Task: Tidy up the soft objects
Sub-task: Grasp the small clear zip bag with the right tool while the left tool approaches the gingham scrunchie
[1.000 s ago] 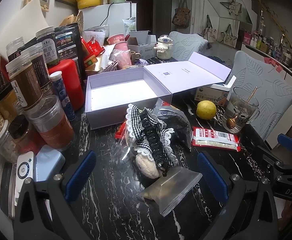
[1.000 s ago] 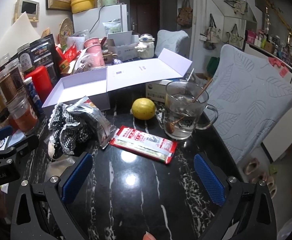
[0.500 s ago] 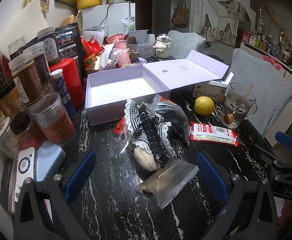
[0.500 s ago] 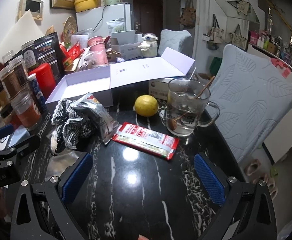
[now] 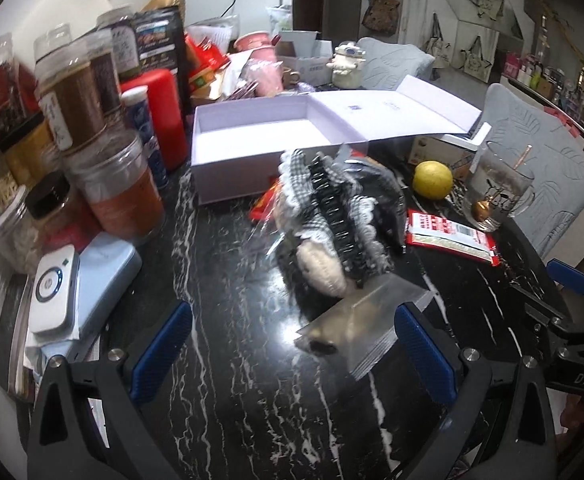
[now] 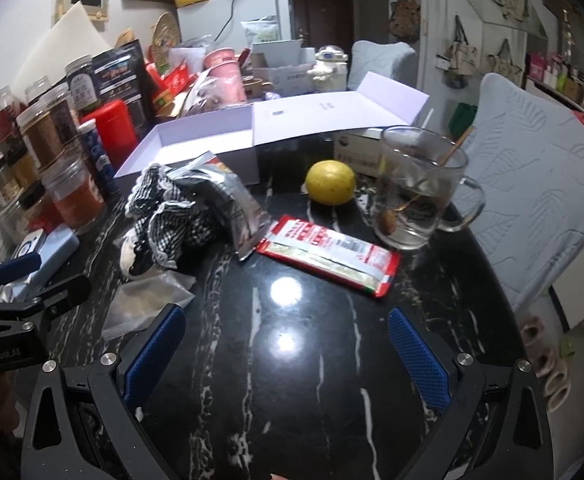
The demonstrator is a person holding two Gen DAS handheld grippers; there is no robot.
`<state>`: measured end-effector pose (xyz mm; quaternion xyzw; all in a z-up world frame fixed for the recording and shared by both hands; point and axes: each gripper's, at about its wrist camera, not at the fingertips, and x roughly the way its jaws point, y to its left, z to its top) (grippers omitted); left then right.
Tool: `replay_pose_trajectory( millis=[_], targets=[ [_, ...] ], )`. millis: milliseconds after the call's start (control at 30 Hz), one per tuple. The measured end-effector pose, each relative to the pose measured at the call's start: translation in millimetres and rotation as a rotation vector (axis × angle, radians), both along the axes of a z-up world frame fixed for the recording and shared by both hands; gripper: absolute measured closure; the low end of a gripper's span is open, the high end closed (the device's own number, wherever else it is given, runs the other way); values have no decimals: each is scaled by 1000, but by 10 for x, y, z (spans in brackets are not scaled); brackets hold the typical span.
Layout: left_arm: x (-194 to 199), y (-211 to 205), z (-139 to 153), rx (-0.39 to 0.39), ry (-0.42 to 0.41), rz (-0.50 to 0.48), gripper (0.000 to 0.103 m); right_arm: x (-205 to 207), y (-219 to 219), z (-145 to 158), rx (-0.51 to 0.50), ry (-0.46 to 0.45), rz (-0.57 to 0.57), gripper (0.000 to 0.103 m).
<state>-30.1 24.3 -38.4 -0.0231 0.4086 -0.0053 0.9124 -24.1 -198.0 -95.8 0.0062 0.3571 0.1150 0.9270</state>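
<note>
A black-and-white gingham cloth piece with lace trim [image 5: 323, 208] lies on the black marble table, with a cream knitted piece [image 5: 321, 268] under it and a silver foil pouch [image 5: 363, 328] in front. An open, empty lilac box [image 5: 260, 140] stands behind them. My left gripper [image 5: 292, 348] is open and empty, just short of the foil pouch. My right gripper [image 6: 284, 352] is open and empty over bare table, right of the gingham cloth [image 6: 168, 216]. The box also shows in the right wrist view [image 6: 196, 148].
Jars and a red canister [image 5: 160, 116] crowd the left edge. A white device on a blue case [image 5: 56, 288] lies front left. A lemon [image 6: 330, 182], a glass mug [image 6: 415, 192], a red sachet [image 6: 327, 254] and a dark foil bag [image 6: 228, 204] sit mid-table. A padded chair [image 6: 531, 184] stands right.
The left gripper has moved forward, toward the cloth pile. The right gripper has shifted slightly forward and left. Both stay open and nothing on the table has moved.
</note>
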Motion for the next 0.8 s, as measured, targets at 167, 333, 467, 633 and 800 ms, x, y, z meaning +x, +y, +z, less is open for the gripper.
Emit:
replay_pose_trajectory(
  millis=[167,333,467,633,800],
  targets=[
    [34,93,-73,-4,22,26,0,60,81,-55,13,3,45,0],
    [31,214,-148,-7,43,51,0,141,251,-140,28,20,135,0],
    [-4,326,-203,-12,59,75,0,196,428,-175,40,26,224,0],
    [-56,506,-282,-3,80,126,0,245,748,-224,21,23,337,0],
    [-76,719,-387,4,122,203,0,358,991,-336,48,58,422,0]
  ],
)
